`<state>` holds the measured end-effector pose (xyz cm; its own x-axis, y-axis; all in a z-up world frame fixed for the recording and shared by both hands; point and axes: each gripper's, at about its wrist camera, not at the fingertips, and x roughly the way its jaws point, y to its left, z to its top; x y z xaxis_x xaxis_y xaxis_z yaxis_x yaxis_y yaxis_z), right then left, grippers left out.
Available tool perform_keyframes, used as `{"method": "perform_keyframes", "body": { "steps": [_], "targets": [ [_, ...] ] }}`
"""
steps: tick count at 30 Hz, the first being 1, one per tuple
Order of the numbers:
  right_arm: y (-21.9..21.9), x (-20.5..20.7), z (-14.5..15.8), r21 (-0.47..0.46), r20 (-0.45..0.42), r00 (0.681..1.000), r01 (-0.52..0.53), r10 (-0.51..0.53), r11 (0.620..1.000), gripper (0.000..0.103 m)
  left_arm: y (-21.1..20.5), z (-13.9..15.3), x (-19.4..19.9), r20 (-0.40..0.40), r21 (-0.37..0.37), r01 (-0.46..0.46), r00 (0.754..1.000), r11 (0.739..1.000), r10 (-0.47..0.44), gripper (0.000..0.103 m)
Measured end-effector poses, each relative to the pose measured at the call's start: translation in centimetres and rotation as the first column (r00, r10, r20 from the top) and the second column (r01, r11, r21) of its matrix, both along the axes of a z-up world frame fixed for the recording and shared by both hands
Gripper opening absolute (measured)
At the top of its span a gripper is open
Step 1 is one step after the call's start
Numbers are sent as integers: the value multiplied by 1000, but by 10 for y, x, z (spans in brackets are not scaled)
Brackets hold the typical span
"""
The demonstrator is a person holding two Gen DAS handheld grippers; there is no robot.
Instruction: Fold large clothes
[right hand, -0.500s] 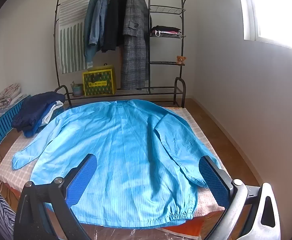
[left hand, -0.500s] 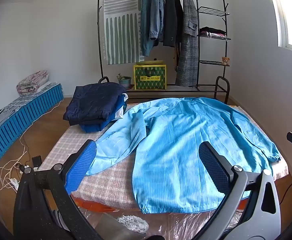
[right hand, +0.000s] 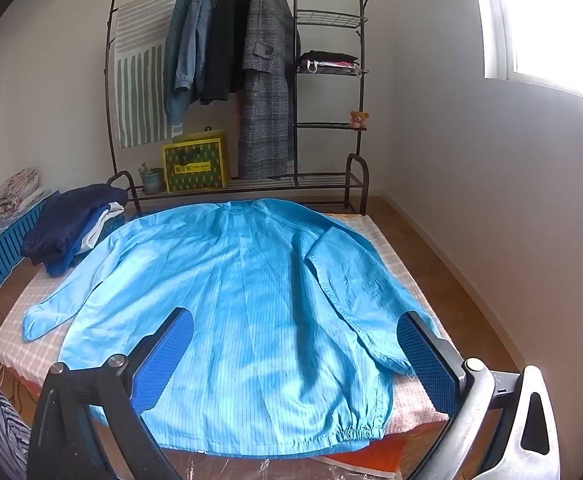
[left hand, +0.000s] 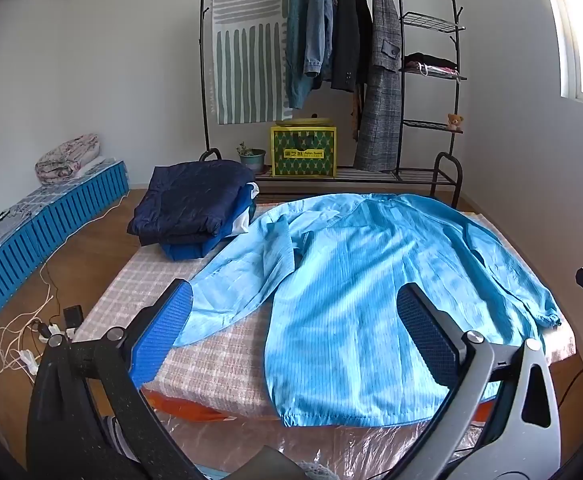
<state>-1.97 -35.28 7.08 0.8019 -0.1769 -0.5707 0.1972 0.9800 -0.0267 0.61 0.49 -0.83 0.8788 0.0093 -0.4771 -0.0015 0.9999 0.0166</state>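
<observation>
A big light blue jacket (right hand: 243, 304) is spread out flat on a low bed with a checked cover (left hand: 219, 356). It lies with its collar toward the far wall and its hem at the near edge. One sleeve is stretched out to the left side and the other sleeve is laid down along the right side of the jacket, with its cuff near the right edge of the bed.

The left gripper (left hand: 295, 332) is held above the near end of the bed, and its blue pads (left hand: 159, 332) are spread wide apart. Nothing is gripped between them. The left sleeve and the lower part of the jacket are seen between the pads, further off and below.

The right gripper (right hand: 295, 356) is also held up over the near hem of the jacket. Its pads are spread wide too, and nothing is pinched by them. The jacket is not touched by either gripper.

A pile of folded dark blue clothes (left hand: 195, 208) is set on the far left corner of the bed, just beside the jacket's shoulder. Behind the bed a black metal clothes rack (right hand: 323, 80) is placed against the wall, and coats are hung on it. A yellow and green box (left hand: 303, 152) is kept on the bottom shelf of the rack, and a small teddy bear (right hand: 358, 119) is seated on a side shelf
</observation>
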Motion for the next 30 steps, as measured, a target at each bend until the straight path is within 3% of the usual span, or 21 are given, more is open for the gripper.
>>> {"method": "perform_keyframes", "body": {
  "steps": [30],
  "targets": [
    [-4, 0, 8, -14, 10, 1000, 20, -20, 1000, 103, 0, 1, -1, -1, -5, 0, 1000, 1000, 0, 103]
  ]
}}
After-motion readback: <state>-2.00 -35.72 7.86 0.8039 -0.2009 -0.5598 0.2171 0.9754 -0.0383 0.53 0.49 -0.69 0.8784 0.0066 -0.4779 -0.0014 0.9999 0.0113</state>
